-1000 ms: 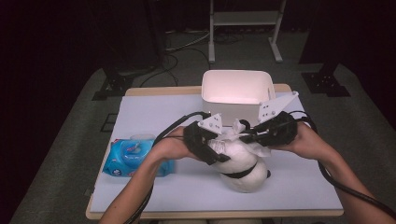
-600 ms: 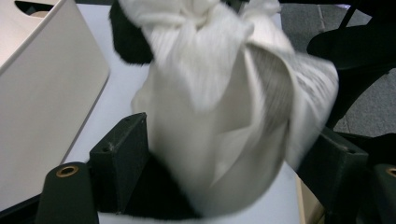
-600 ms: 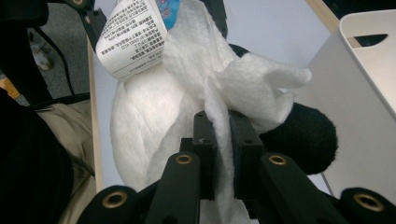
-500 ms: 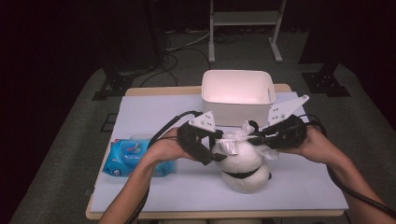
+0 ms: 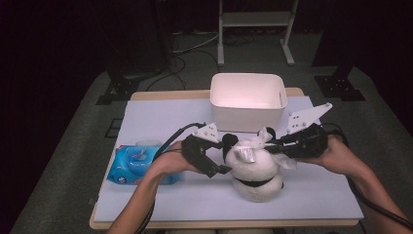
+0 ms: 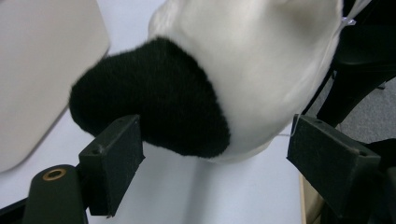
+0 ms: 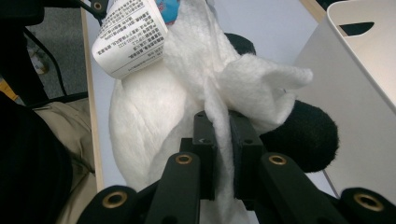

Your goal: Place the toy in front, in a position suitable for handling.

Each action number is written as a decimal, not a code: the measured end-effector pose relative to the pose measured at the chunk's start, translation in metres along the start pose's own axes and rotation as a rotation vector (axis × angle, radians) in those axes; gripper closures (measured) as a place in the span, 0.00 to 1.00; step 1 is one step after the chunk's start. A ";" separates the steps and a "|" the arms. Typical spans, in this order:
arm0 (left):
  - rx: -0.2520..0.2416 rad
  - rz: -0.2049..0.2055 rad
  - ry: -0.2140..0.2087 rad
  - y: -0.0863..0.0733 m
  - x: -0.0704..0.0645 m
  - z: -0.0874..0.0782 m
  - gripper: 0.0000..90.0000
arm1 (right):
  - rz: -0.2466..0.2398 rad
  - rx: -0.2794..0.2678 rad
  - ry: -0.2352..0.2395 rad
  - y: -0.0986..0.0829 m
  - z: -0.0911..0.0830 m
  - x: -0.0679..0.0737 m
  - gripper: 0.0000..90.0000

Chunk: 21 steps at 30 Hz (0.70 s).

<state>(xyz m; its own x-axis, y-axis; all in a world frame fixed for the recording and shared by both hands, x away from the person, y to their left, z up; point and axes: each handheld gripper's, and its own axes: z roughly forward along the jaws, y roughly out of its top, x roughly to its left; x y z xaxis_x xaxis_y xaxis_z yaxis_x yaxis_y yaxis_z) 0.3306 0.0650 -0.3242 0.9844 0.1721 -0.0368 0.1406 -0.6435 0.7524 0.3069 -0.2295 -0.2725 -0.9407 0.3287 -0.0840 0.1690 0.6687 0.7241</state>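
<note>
On the tabletop point(image 5: 146, 117), a plush panda point(image 5: 255, 170) is flanked by both tongs. A white wipe point(image 7: 243, 88) is pinched by the right tongs point(image 7: 222, 126) against its back. The left tongs point(image 6: 224, 149) are spread wide around a black paw point(image 6: 154, 112), ungripped. Wiping appears underway, unfinished.

We can't read the blurred print on the plush panda's point(image 7: 154, 116) tag point(image 7: 130, 35); the wipe point(image 7: 252, 88) covers its top.

The plush panda point(image 5: 255, 168) is covered in soft, fuzzy pile; a fibrous white wipe point(image 7: 224, 79) is clamped between matt black jaws. The bin point(image 5: 248, 100) is of smooth plastic, the wipes pack point(image 5: 134, 163) of glossy film.
</note>
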 end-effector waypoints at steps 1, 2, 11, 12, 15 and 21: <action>-0.006 -0.002 -0.001 -0.001 0.000 0.002 0.19 | 0.001 -0.003 0.001 -0.001 0.000 0.000 0.91; -0.006 -0.002 -0.001 -0.001 0.000 0.002 0.18 | 0.001 -0.003 0.001 -0.001 0.000 0.000 0.91; 0.013 -0.027 -0.041 -0.005 0.003 0.019 0.18 | 0.005 -0.001 -0.009 -0.007 -0.005 0.001 0.91; -0.001 -0.039 -0.049 -0.005 0.003 0.023 0.18 | 0.003 0.001 -0.010 -0.007 -0.006 0.002 0.91; -0.025 -0.050 -0.050 -0.005 0.005 0.026 0.20 | 0.001 -0.007 -0.014 -0.007 -0.006 0.002 0.91; -0.053 -0.048 -0.025 -0.003 0.008 0.017 0.28 | 0.009 -0.045 -0.006 -0.004 -0.007 0.003 0.91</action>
<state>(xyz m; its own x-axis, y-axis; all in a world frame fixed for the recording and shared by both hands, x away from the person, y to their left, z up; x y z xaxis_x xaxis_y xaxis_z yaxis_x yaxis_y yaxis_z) 0.3394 0.0557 -0.3382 0.9791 0.1828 -0.0897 0.1827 -0.5944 0.7831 0.3019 -0.2360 -0.2712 -0.9374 0.3385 -0.0816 0.1638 0.6355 0.7546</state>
